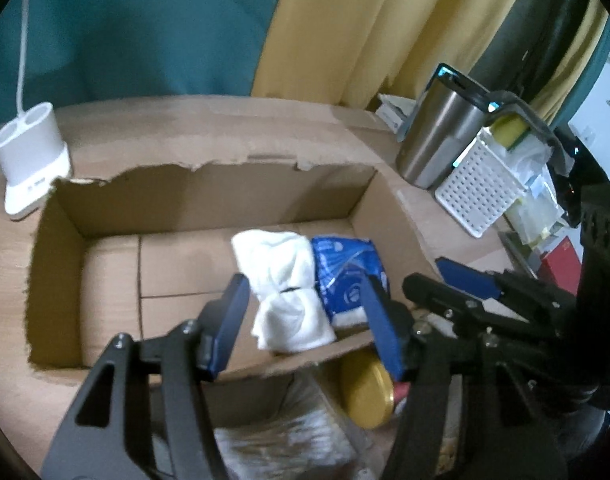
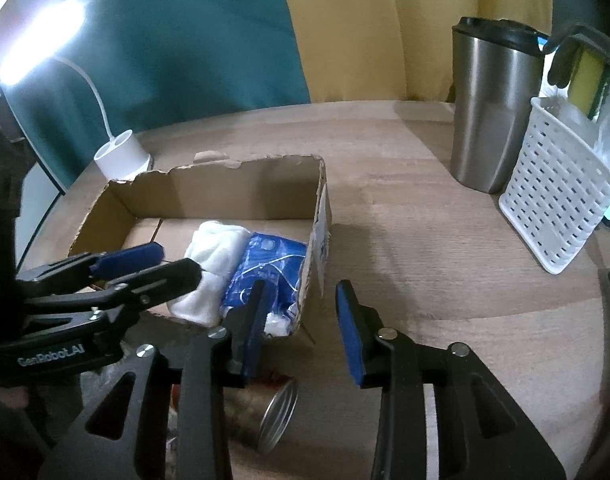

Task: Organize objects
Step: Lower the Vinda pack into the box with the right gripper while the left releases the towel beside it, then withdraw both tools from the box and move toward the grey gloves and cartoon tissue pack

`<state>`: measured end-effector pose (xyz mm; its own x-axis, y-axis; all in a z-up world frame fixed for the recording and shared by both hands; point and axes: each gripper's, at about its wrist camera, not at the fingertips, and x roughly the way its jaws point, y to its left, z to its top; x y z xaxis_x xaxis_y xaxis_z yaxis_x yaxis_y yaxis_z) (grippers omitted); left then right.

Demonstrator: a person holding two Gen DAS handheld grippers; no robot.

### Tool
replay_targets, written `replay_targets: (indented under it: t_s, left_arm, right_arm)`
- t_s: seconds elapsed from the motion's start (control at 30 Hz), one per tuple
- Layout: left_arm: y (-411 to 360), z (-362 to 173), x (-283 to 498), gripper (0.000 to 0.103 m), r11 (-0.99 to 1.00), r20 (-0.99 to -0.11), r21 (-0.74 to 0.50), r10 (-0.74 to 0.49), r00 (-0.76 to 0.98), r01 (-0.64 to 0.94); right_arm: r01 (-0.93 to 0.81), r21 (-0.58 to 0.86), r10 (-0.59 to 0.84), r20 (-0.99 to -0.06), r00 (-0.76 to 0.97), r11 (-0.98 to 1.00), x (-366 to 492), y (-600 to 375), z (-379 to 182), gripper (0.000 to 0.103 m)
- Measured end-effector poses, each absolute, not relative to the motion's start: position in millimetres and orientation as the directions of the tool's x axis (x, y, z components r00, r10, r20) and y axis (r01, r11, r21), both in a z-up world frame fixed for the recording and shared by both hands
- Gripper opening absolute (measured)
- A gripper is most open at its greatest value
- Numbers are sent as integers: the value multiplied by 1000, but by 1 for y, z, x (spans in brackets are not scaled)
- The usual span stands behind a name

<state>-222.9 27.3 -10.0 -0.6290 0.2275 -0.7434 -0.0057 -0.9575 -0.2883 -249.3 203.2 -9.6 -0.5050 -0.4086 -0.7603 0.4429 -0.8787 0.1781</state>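
Observation:
An open cardboard box [image 1: 209,196] [image 2: 241,184] sits on the wooden table. Inside it, at the right end, lie a folded white cloth [image 1: 289,280] [image 2: 213,264] and a blue packet [image 1: 345,276] [image 2: 273,268] side by side. My left gripper [image 1: 307,324] [image 2: 173,264] hangs open over the box's near wall, the cloth showing in the gap without the pads pressing it. My right gripper [image 2: 301,320] [image 1: 425,274] hovers by the box's right near corner, jaws a narrow gap apart with only bare table between them.
A jar with a gold lid [image 1: 367,392] [image 2: 279,416] lies below the grippers beside a crumpled plastic bag [image 1: 285,432]. A steel tumbler [image 2: 493,116] and a white perforated basket [image 2: 557,200] stand at the right. A white lamp base [image 2: 123,156] is behind the box.

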Motion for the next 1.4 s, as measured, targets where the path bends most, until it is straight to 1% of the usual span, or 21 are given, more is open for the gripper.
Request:
replay_targets:
  t_s: [0.07, 0.13, 0.27, 0.33, 0.47, 0.57, 0.73, 0.83, 1.4]
  left_arm:
    - [26, -6, -217, 60, -961, -735, -278, 217, -642, -6]
    - [23, -1, -211, 60, -963, -729, -271, 209, -652, -6]
    - [20, 8, -200, 60, -966, -715, -259, 203, -669, -16]
    - [17, 11, -195, 60, -967, -711, -255, 195, -675, -10]
    - [12, 15, -185, 61, -968, -702, -251, 186, -687, -6]
    - [8, 18, -176, 61, -969, -697, -246, 178, -695, -2]
    - [4, 20, -165, 65, -969, -690, -248, 182, -700, -8]
    - [2, 21, -157, 65, -965, -681, -262, 196, -706, -15]
    - [-2, 26, -121, 65, -965, -659, -260, 193, -727, -21]
  right_arm:
    - [444, 172, -406, -757, -512, -880, -246, 203, -7, 42]
    - [443, 167, -405, -752, -521, -881, -243, 203, -3, 51]
    - [443, 156, -400, -744, -535, -883, -235, 203, 3, 53]
    - [443, 151, -398, -740, -542, -884, -231, 203, 5, 60]
    - [447, 143, -398, -732, -552, -883, -221, 203, 11, 61]
    - [447, 137, -396, -728, -560, -884, -214, 202, 14, 66]
    - [450, 131, -395, -725, -564, -883, -205, 200, 16, 67]
    - [449, 127, -391, -728, -564, -884, -200, 199, 19, 67]
    - [442, 109, -376, -722, -580, -891, -167, 202, 23, 68]
